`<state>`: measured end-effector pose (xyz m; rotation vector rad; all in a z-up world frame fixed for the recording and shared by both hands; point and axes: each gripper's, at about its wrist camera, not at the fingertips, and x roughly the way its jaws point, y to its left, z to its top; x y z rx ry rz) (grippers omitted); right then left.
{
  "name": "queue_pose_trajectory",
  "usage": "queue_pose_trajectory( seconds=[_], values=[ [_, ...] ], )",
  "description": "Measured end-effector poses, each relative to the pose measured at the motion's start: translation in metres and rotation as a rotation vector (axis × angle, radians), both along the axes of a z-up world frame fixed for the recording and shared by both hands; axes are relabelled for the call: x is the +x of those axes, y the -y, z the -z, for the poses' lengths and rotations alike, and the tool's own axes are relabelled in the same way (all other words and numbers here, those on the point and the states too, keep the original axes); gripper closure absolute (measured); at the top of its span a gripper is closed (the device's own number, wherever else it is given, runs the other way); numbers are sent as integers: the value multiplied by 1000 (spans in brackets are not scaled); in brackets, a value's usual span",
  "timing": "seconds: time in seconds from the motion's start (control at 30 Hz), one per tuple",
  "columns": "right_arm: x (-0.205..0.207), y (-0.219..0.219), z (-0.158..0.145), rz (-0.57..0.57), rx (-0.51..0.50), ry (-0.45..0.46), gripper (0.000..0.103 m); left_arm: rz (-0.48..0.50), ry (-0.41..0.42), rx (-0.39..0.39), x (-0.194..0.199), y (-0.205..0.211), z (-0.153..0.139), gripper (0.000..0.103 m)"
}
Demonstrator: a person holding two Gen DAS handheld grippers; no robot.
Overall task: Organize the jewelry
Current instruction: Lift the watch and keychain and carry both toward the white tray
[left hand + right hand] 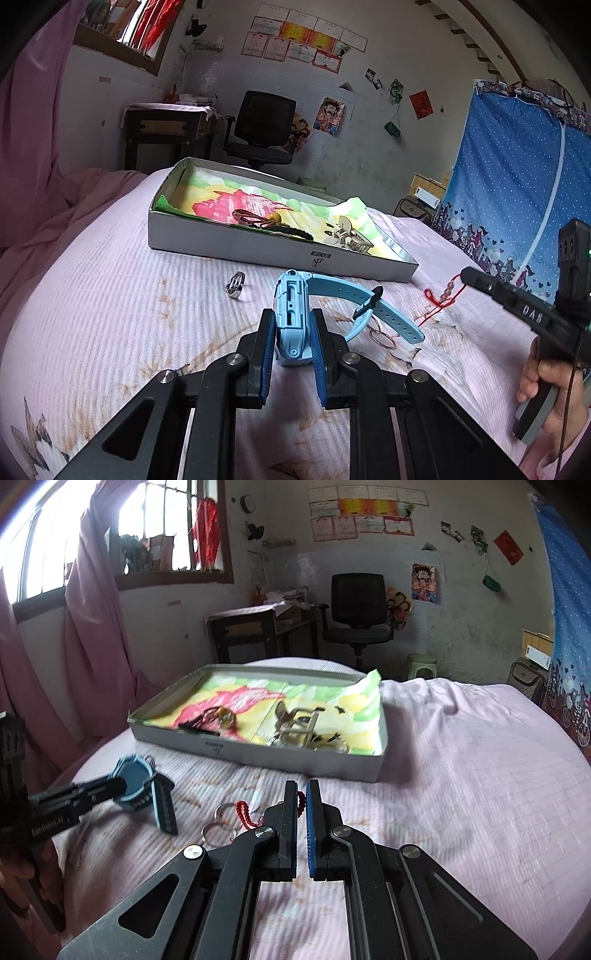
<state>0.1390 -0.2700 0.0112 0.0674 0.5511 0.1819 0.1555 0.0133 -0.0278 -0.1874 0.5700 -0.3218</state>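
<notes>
My left gripper [293, 314] is shut on the body of a light blue smartwatch [290, 317], held on edge just above the pink bedspread, its strap [391, 317] trailing right. From the right wrist view the same watch [135, 779] sits in the left gripper [118, 786]. My right gripper [302, 790] is shut on a red cord bracelet [245, 816]. In the left wrist view the bracelet [437, 301] hangs from the right gripper [464, 275]. A silver ring [236, 284] and linked metal rings [382, 334] lie on the bed.
A shallow white box [258, 251] lined with bright paper lies beyond on the bed, holding a brown cord with a yellow bead [275, 218] and a beige hair claw [347, 230]. Behind are an office chair [356, 609], a desk [258, 627] and a blue curtain [517, 166].
</notes>
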Motion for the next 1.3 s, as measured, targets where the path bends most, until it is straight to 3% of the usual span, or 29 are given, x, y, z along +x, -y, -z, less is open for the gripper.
queue_pose_trajectory(
  seconds=[0.37, 0.87, 1.1, 1.3],
  values=[
    [4, 12, -8, 33, 39, 28, 99, 42, 2, 0, -11, 9, 0, 85],
    [11, -6, -10, -3, 98, 97, 99, 0, 35, -45, -10, 8, -13, 85],
    [34, -8, -22, 18, 144, 177, 99, -47, 81, -39, 22, 13, -49, 85],
    [60, -10, -29, 68, 121, 222, 99, -82, 36, -14, 73, 24, -62, 85]
  ],
)
